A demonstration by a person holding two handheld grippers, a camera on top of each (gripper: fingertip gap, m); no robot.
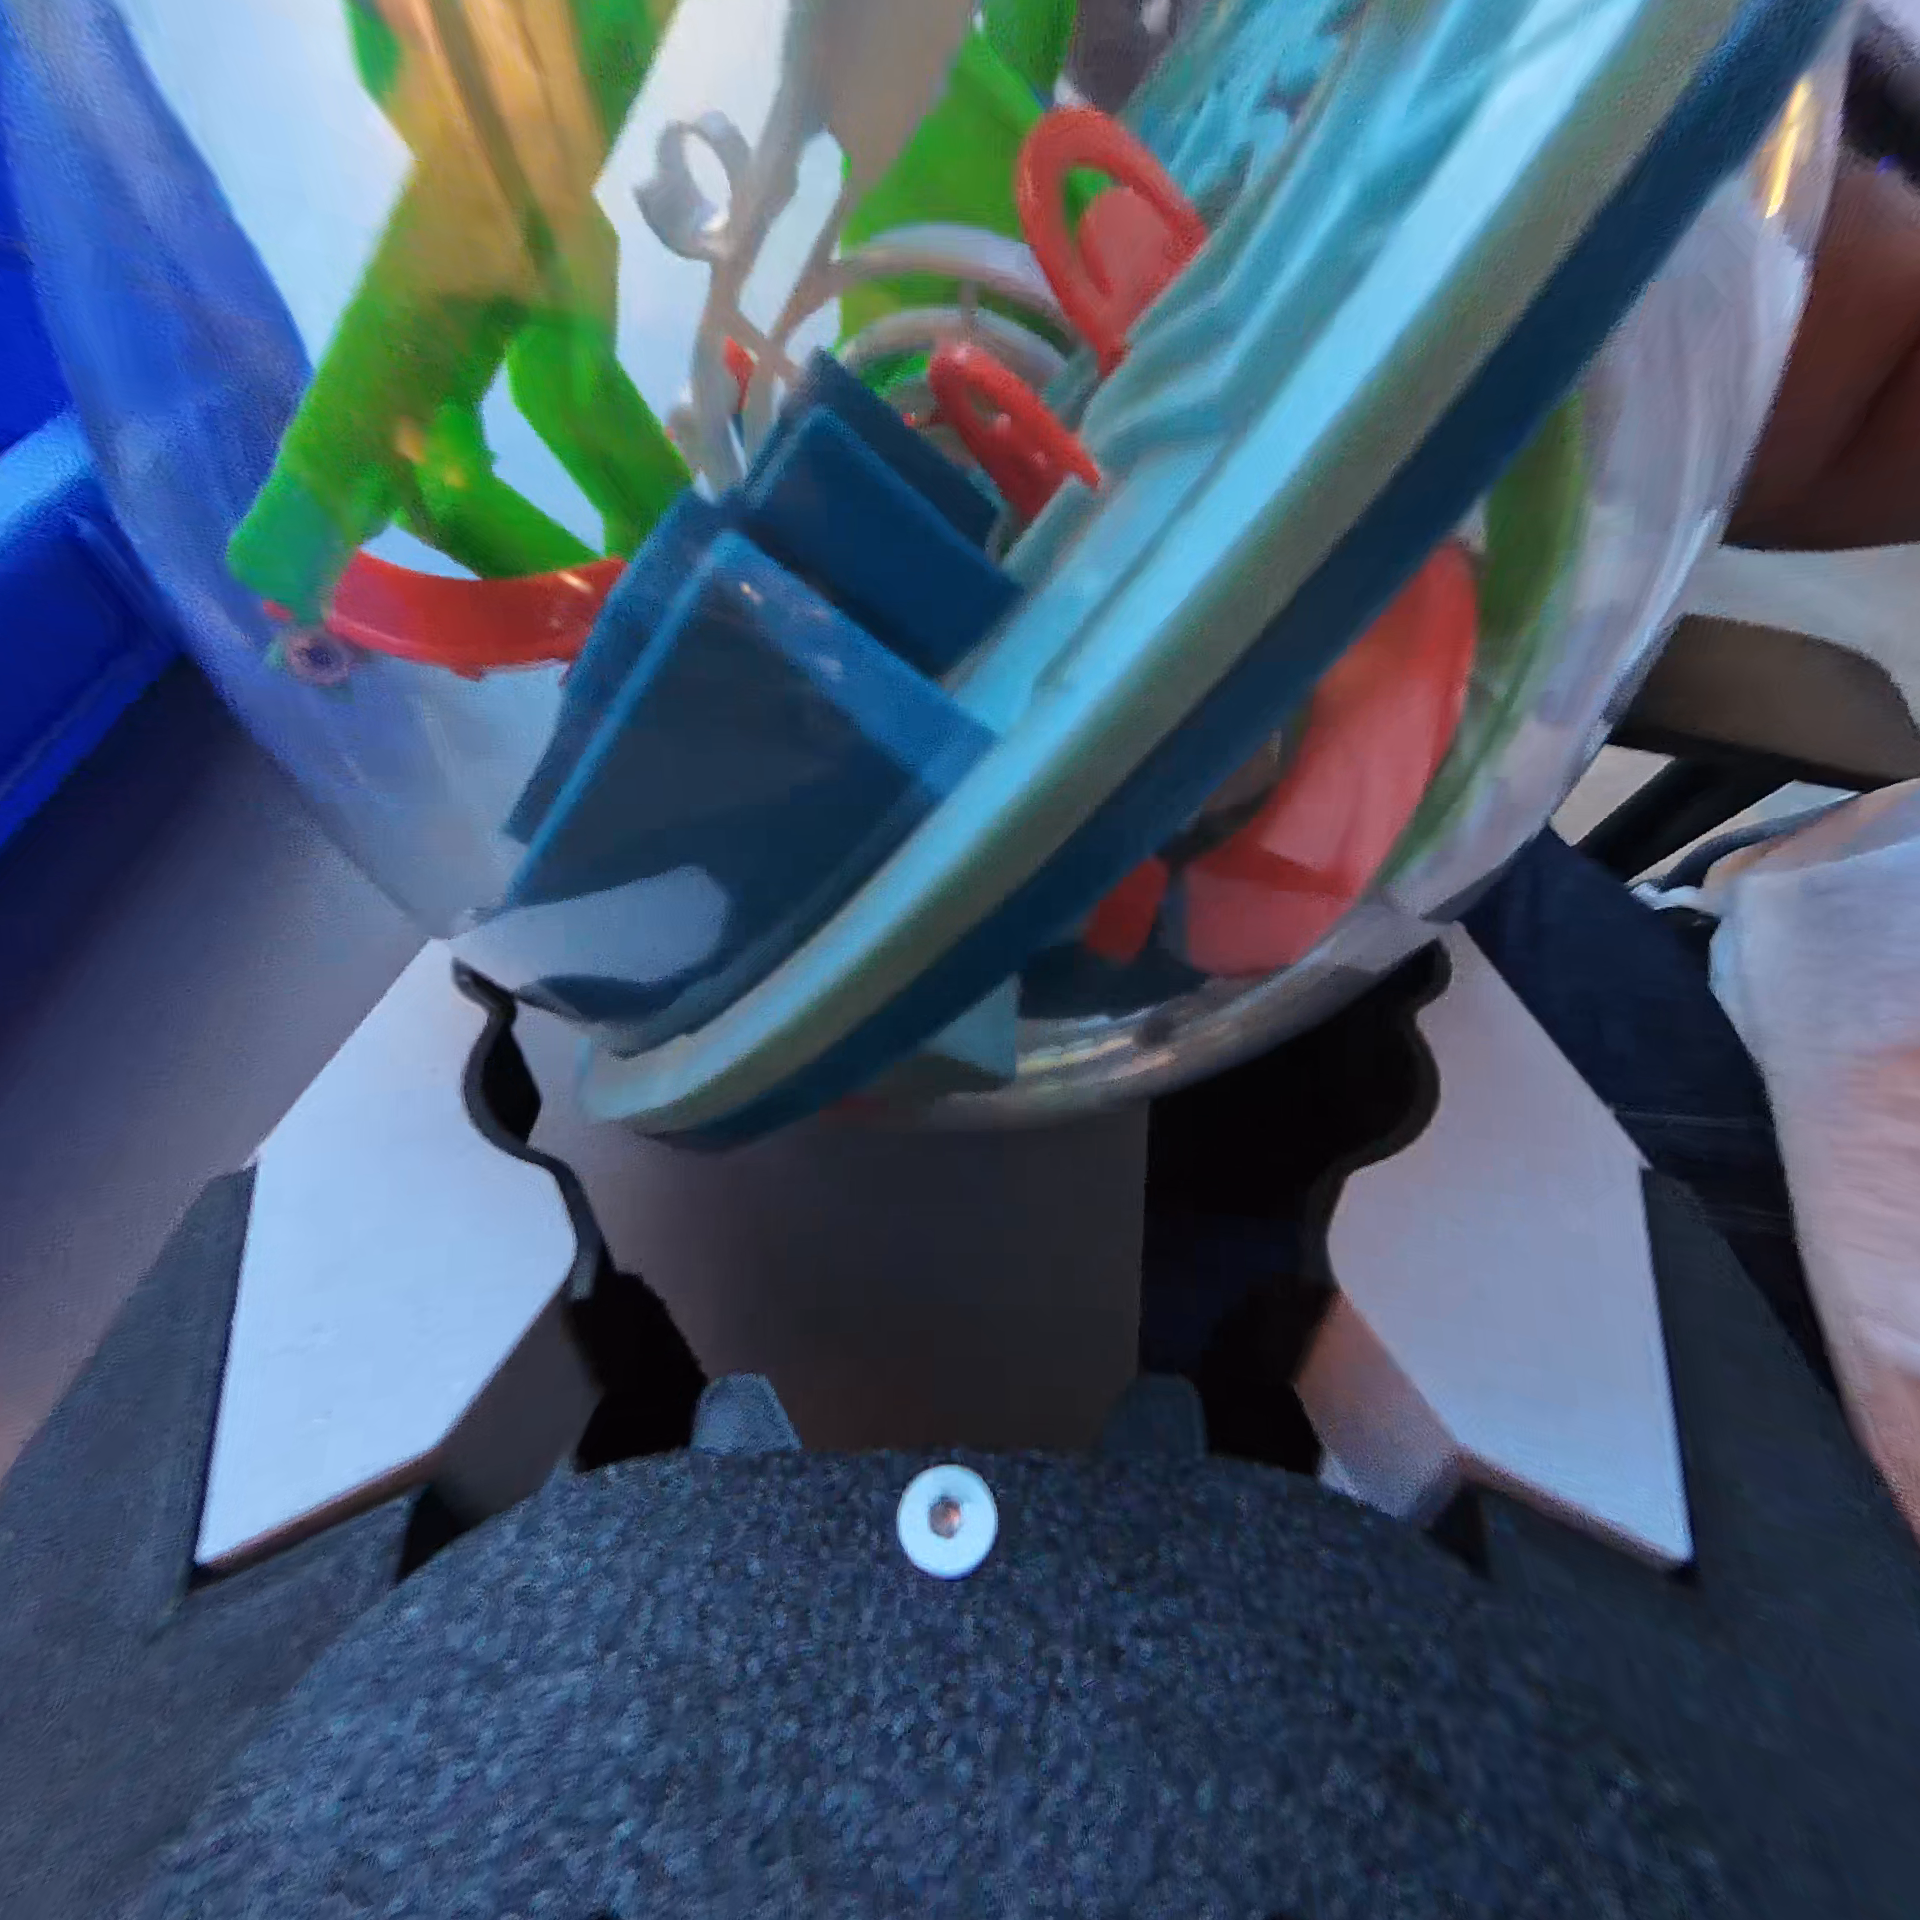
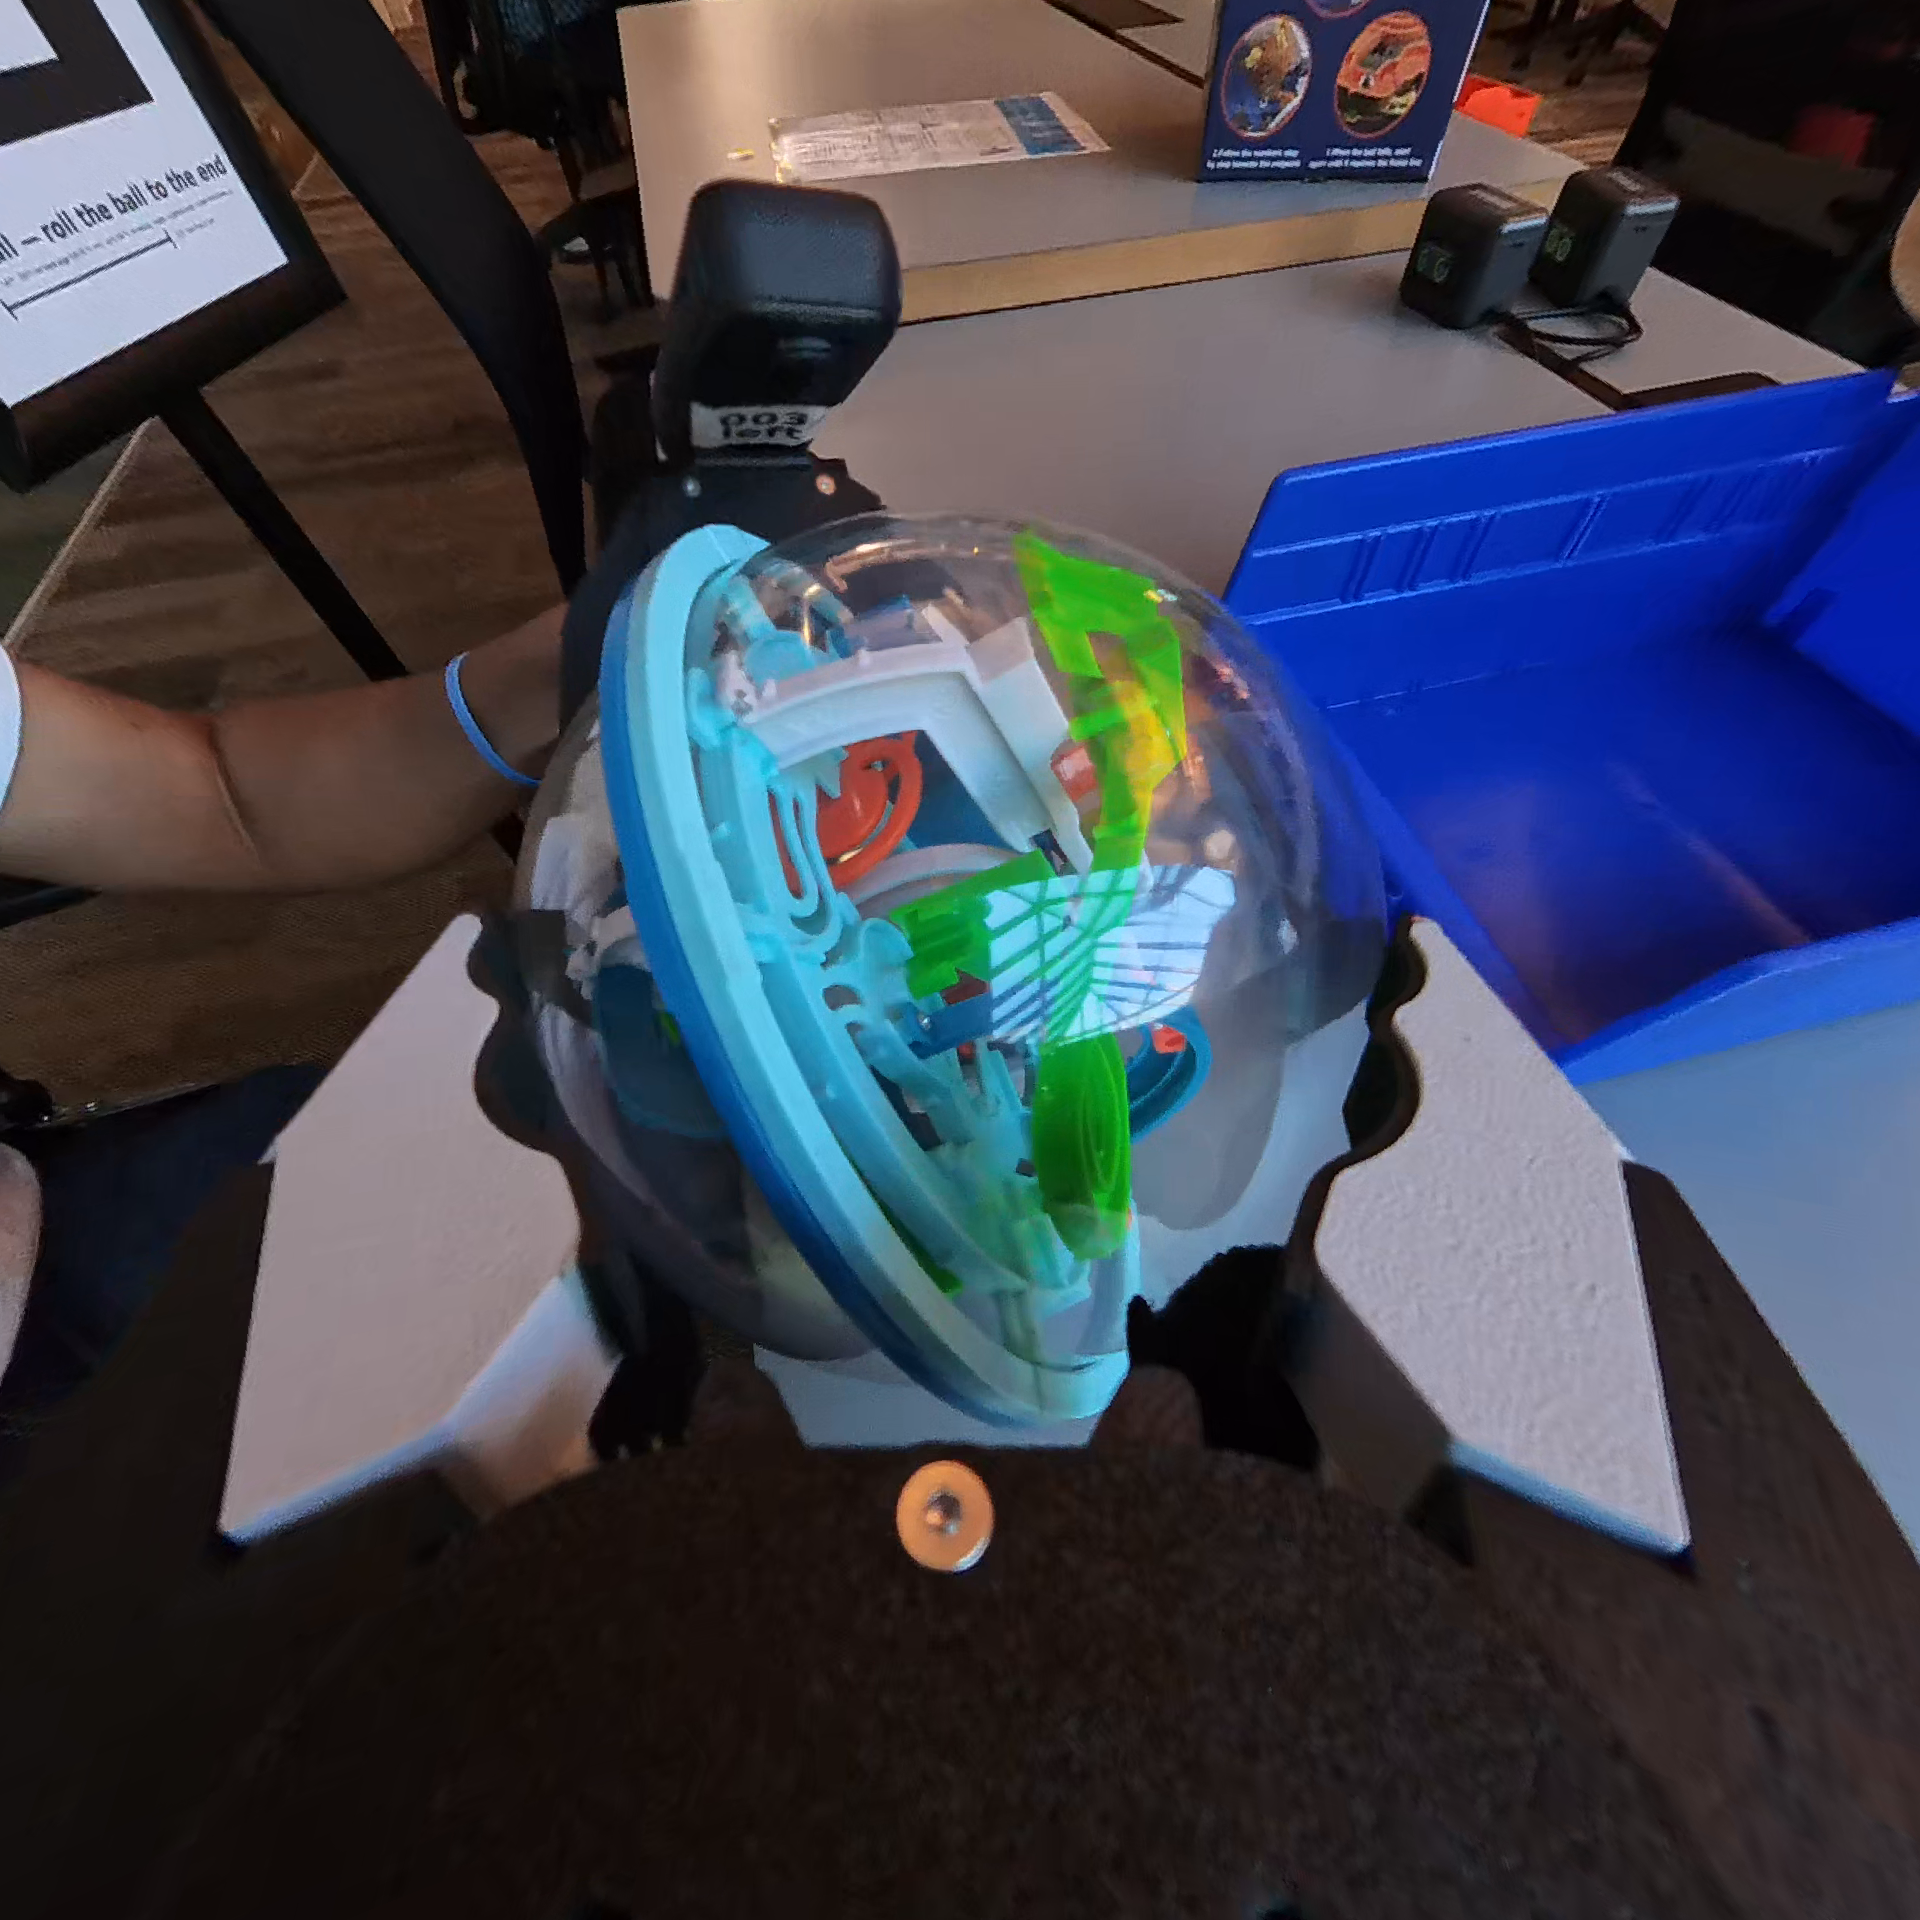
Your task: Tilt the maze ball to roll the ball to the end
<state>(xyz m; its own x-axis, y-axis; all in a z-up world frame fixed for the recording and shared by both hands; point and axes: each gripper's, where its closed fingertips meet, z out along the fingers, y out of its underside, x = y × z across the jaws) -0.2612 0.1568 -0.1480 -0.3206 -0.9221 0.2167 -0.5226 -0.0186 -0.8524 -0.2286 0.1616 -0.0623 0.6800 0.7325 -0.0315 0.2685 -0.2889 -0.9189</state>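
Note:
The maze ball (image 2: pixel 935 935) is a clear sphere with a blue ring and green, red, white and pale blue tracks inside. It is tilted, with the ring running diagonally. My right gripper (image 2: pixel 935 997) clasps its near side, one finger on each flank. My left gripper (image 1: pixel 956 987) holds the opposite side, and the maze ball (image 1: pixel 831 623) fills that view, slightly blurred. The left gripper's black body (image 2: pixel 779 312) shows behind the sphere in the right wrist view. I cannot pick out the small rolling ball inside.
A blue plastic bin (image 2: pixel 1662 779) stands on the grey table (image 2: pixel 1039 416) right of the sphere; it also shows at the left in the left wrist view (image 1: pixel 62 582). A person's forearm (image 2: pixel 260 779) reaches in from the left. A sign stand (image 2: pixel 104 208), a printed box (image 2: pixel 1340 83) and two small black devices (image 2: pixel 1538 249) stand farther back.

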